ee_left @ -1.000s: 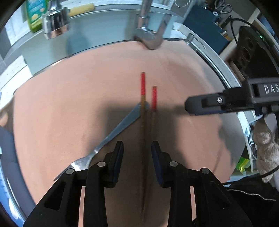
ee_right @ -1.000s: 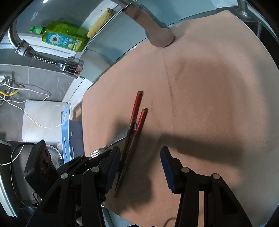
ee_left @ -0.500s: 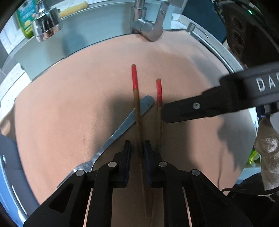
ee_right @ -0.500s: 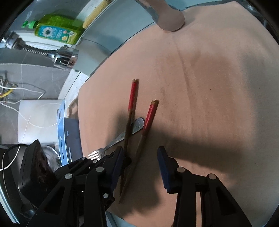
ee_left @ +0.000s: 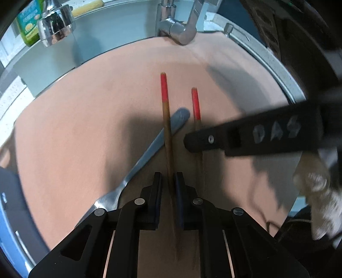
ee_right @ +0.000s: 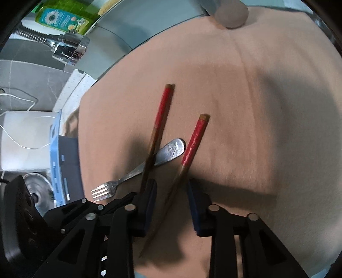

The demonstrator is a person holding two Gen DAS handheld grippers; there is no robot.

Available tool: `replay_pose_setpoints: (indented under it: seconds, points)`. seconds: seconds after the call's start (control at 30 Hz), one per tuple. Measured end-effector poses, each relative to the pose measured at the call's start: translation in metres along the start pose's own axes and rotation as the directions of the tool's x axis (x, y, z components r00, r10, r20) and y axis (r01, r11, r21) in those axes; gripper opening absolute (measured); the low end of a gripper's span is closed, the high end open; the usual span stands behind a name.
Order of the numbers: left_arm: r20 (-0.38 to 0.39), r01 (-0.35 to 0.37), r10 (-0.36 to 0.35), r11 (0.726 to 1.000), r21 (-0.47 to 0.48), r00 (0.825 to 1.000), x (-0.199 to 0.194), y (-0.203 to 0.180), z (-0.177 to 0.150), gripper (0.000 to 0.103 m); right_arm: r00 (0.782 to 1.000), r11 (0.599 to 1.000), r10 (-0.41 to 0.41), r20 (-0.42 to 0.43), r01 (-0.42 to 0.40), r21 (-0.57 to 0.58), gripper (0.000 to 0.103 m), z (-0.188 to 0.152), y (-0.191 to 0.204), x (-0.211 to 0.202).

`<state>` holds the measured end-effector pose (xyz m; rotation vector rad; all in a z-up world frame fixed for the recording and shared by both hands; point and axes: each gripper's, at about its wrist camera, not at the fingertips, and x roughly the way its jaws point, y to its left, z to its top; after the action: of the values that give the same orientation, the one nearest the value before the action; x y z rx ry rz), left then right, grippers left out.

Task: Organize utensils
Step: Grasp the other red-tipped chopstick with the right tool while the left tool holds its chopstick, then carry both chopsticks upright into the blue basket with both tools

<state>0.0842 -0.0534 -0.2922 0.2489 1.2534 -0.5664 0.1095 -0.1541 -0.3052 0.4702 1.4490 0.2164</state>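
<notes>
Two red-tipped wooden chopsticks and a steel fork (ee_left: 149,154) lie on a peach mat (ee_left: 74,139). My left gripper (ee_left: 168,186) is closing, its pads pinching the left chopstick (ee_left: 165,119), which crosses over the fork handle (ee_right: 171,149). In the right wrist view my right gripper (ee_right: 172,192) straddles the right chopstick (ee_right: 192,143). Its jaws are closing, with gaps still showing on both sides of the stick. One finger (ee_left: 224,139) of the right gripper reaches in from the right across that chopstick (ee_left: 195,102).
The mat covers a steel sink (ee_left: 106,47). A faucet (ee_left: 177,32) and a sprayer head (ee_left: 56,25) hang over its far edge, with a green soap bottle (ee_right: 62,19) behind. At the mat's left edge stand a blue rack (ee_right: 56,154) and a metal pot (ee_right: 38,192).
My left gripper has shut on the left chopstick, whose red end has swung away from the other stick. My right gripper has moved in over the right chopstick and narrowed its jaws.
</notes>
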Motion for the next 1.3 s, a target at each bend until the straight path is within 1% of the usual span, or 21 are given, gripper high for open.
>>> replay_pose_setpoints:
  seconds: [0.03, 0.13, 0.2, 0.27, 0.37, 0.43, 0.47, 0.5, 0.57, 0.63, 0.67, 0.73, 0.8, 0.9, 1.03, 1.1, 1.13, 1.17, 1.2, 1.23, 1.3]
  points:
    - [0.005, 0.012, -0.012, 1.0, -0.01, 1.0, 0.001, 0.0, 0.001, 0.011, 1.0, 1.0, -0.01, 0.007, 0.01, 0.0, 0.013, 0.001, 0.0, 0.0]
    - [0.013, 0.043, -0.043, 0.998, -0.034, 0.999, 0.001, 0.008, 0.004, 0.006, 1.0, 1.0, 0.012, 0.01, -0.012, 0.027, 0.011, 0.004, -0.005, -0.001]
    - [0.015, 0.054, -0.053, 0.998, -0.041, 0.998, 0.001, 0.011, 0.001, 0.005, 0.999, 0.998, 0.035, 0.011, -0.035, 0.047, 0.009, 0.005, -0.011, -0.004]
    - [0.013, 0.039, -0.039, 0.999, -0.035, 0.999, -0.004, 0.006, -0.007, 0.005, 0.999, 0.997, 0.049, 0.017, -0.05, 0.063, 0.007, 0.004, -0.018, -0.006]
    - [-0.009, -0.01, 0.01, 1.0, 0.018, 1.0, -0.008, -0.002, -0.019, 0.005, 0.998, 0.995, 0.055, 0.034, -0.058, 0.082, 0.007, 0.002, -0.028, -0.014]
    - [-0.015, -0.038, 0.038, 0.998, 0.043, 0.999, -0.008, -0.006, -0.02, 0.006, 0.997, 0.992, 0.062, 0.044, -0.066, 0.104, 0.007, 0.003, -0.034, -0.016]
    - [-0.015, -0.048, 0.048, 0.998, 0.041, 0.999, -0.007, -0.009, -0.017, 0.008, 0.997, 0.992, 0.064, 0.045, -0.068, 0.11, 0.007, 0.002, -0.036, -0.016]
    - [-0.011, -0.043, 0.043, 0.999, 0.031, 0.999, -0.005, -0.01, -0.013, 0.01, 0.997, 0.991, 0.067, 0.045, -0.072, 0.116, 0.007, 0.002, -0.04, -0.016]
    - [0.004, -0.039, 0.039, 0.999, 0.026, 0.999, -0.005, -0.007, -0.009, 0.01, 0.996, 0.988, 0.08, 0.046, -0.086, 0.127, 0.007, 0.002, -0.044, -0.016]
    - [0.013, -0.033, 0.033, 0.999, 0.029, 0.999, -0.004, -0.006, -0.006, 0.008, 0.996, 0.989, 0.076, 0.048, -0.081, 0.12, 0.007, 0.001, -0.042, -0.015]
    - [0.016, -0.031, 0.03, 0.999, 0.021, 0.999, -0.004, -0.004, -0.004, 0.006, 0.996, 0.99, 0.076, 0.048, -0.081, 0.114, 0.007, 0.001, -0.041, -0.015]
    - [0.029, -0.002, 0.003, 1.0, -0.014, 1.0, -0.01, 0.001, -0.005, 0.006, 0.994, 0.987, 0.094, 0.049, -0.1, 0.124, 0.007, 0.001, -0.043, -0.017]
    - [0.055, 0.037, -0.034, 0.997, -0.06, 0.998, -0.02, 0.006, -0.011, 0.006, 0.992, 0.983, 0.112, 0.057, -0.119, 0.137, 0.007, 0.001, -0.043, -0.02]
    - [0.1, 0.071, -0.06, 0.99, -0.119, 0.993, -0.034, 0.018, -0.016, 0.006, 0.988, 0.979, 0.136, 0.075, -0.146, 0.145, 0.007, 0.003, -0.044, -0.029]
    - [0.148, 0.092, -0.069, 0.984, -0.154, 0.987, -0.056, 0.032, -0.027, 0.006, 0.982, 0.977, 0.161, 0.101, -0.173, 0.125, 0.007, 0.007, -0.031, -0.042]
    - [0.172, 0.078, -0.049, 0.983, -0.165, 0.984, -0.07, 0.04, -0.034, 0.006, 0.978, 0.978, 0.174, 0.111, -0.185, 0.101, 0.007, 0.009, -0.02, -0.048]
    - [0.181, 0.078, -0.046, 0.982, -0.17, 0.982, -0.075, 0.04, -0.036, 0.006, 0.976, 0.977, 0.185, 0.116, -0.195, 0.082, 0.007, 0.01, -0.009, -0.051]
    - [0.188, 0.077, -0.043, 0.981, -0.177, 0.981, -0.074, 0.043, -0.032, 0.006, 0.974, 0.977, 0.193, 0.119, -0.202, 0.068, 0.007, 0.01, -0.002, -0.052]
    - [0.203, 0.072, -0.032, 0.979, -0.193, 0.979, -0.083, 0.049, -0.037, 0.006, 0.972, 0.976, 0.203, 0.118, -0.21, 0.052, 0.007, 0.01, 0.008, -0.054]
    - [0.208, 0.07, -0.027, 0.978, -0.199, 0.978, -0.081, 0.051, -0.033, 0.006, 0.97, 0.975, 0.215, 0.113, -0.22, 0.031, 0.007, 0.011, 0.019, -0.054]
    - [0.227, 0.047, 0.005, 0.974, -0.223, 0.974, -0.096, 0.065, -0.045, 0.006, 0.966, 0.972, 0.236, 0.103, -0.237, -0.002, 0.007, 0.01, 0.039, -0.053]
